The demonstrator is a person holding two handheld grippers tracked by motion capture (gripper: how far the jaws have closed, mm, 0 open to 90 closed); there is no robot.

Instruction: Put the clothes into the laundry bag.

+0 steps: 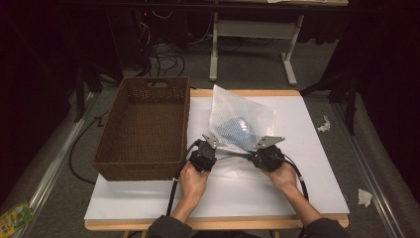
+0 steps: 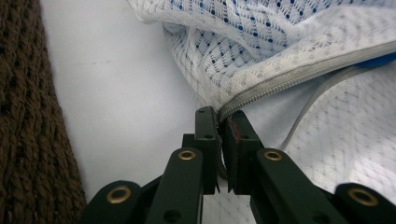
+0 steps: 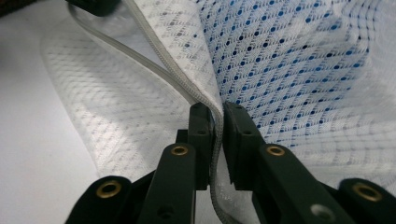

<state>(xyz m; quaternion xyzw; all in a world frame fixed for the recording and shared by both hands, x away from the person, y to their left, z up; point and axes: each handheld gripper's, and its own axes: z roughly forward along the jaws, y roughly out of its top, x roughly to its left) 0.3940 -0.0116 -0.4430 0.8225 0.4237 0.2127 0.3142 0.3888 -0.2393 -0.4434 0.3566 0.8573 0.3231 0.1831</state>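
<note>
Mesh laundry bag (image 1: pixel 241 124) lies on the white surface (image 1: pixel 307 163) just right of the brown basket (image 1: pixel 143 126), blue item inside. Left gripper (image 2: pixel 219 122) is clamped on the zipper edge (image 2: pixel 299 77); right gripper (image 3: pixel 217 114) still has that edge between its jaws, barely pinched. Risk: the right side looks loose, so a pull could slip the zipper free or tear the mesh.

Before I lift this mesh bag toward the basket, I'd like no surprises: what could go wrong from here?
1. The right tool holds only the thin zipper edge of the mesh bag, and that grip looks loose; the edge could slip out.
2. The left tool pinches the zipper's end, so a hard pull might strain the seam.
3. The blue item inside could slide out of the open mouth when the bag tilts over the basket.
</note>
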